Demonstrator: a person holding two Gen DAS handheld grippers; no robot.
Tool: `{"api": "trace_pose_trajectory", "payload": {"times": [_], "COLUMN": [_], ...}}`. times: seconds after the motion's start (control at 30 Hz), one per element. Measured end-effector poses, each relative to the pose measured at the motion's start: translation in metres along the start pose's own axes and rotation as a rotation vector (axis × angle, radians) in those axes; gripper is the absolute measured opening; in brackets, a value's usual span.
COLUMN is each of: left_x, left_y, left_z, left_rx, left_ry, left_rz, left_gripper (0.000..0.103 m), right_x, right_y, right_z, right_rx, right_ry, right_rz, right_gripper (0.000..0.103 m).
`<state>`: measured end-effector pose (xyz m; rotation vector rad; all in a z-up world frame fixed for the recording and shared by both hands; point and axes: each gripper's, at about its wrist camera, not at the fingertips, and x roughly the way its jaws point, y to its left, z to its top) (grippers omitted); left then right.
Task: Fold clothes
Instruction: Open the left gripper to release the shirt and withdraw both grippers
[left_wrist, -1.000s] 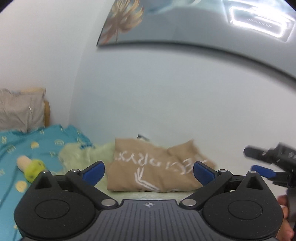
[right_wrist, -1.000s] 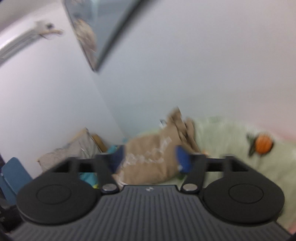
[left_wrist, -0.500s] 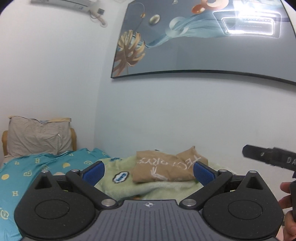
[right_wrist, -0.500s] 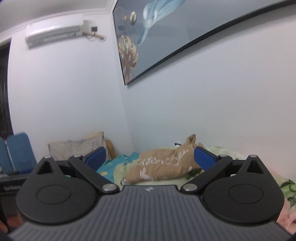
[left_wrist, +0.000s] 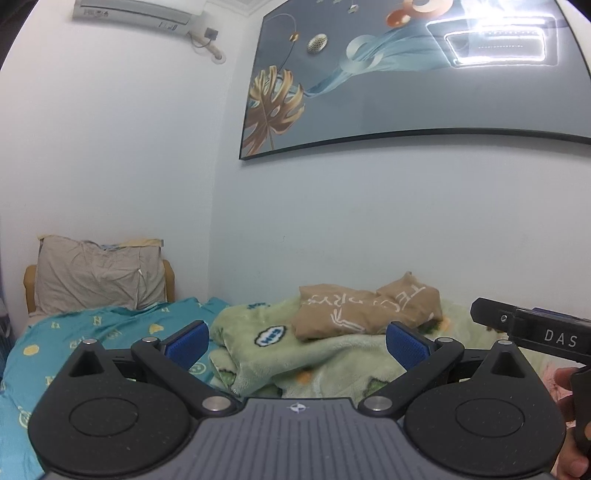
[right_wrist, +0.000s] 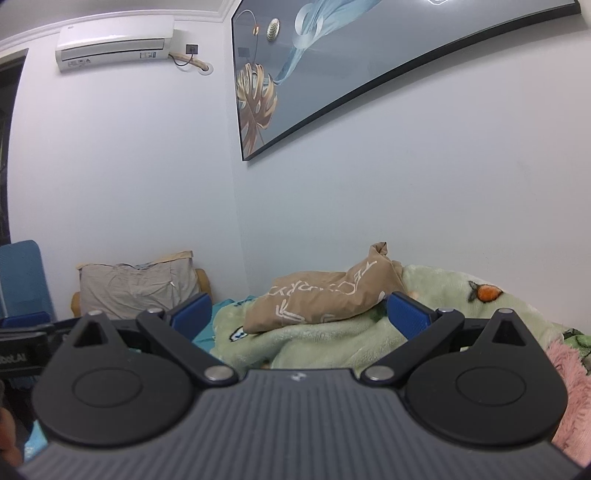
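Note:
A tan garment with white lettering (left_wrist: 364, 312) (right_wrist: 325, 297) lies folded in a low bundle on a pale green fleece blanket (left_wrist: 280, 354) (right_wrist: 332, 339) on the bed, against the wall. My left gripper (left_wrist: 297, 341) is open, held back from the bed, nothing between its blue pads. My right gripper (right_wrist: 299, 314) is also open and empty, well short of the garment. The right gripper's black body (left_wrist: 532, 332) shows at the right edge of the left wrist view, with a hand (left_wrist: 570, 424) below it.
A turquoise patterned sheet (left_wrist: 74, 339) covers the bed's left part, with a grey pillow (left_wrist: 99, 277) (right_wrist: 136, 288) at the headboard. A pink fluffy blanket (right_wrist: 570, 376) lies at the right. A large framed picture (left_wrist: 406, 74) and an air conditioner (right_wrist: 114, 42) hang on the walls.
Both grippers have pulled back and tilted up from the tan garment, which now looks smaller and farther away. More of the wall and picture shows. Both stay open.

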<state>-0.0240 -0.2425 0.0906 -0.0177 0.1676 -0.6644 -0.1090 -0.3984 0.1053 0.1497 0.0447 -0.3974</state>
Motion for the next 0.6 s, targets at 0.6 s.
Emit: {"api": "trace_pose_trajectory", "payload": {"times": [0.6], "left_x": [-0.003], "left_y": [0.001], "left_z": [-0.014], "left_rx": [-0.001], "left_ry": [0.014], "left_rz": [0.031], "left_gripper": [0.103], "right_x": [-0.008], "right_y": [0.014], "right_z": [-0.023], "right_rx": [-0.053], "right_ry": [0.004], "right_rz": [-0.017], "right_gripper": [0.103]}}
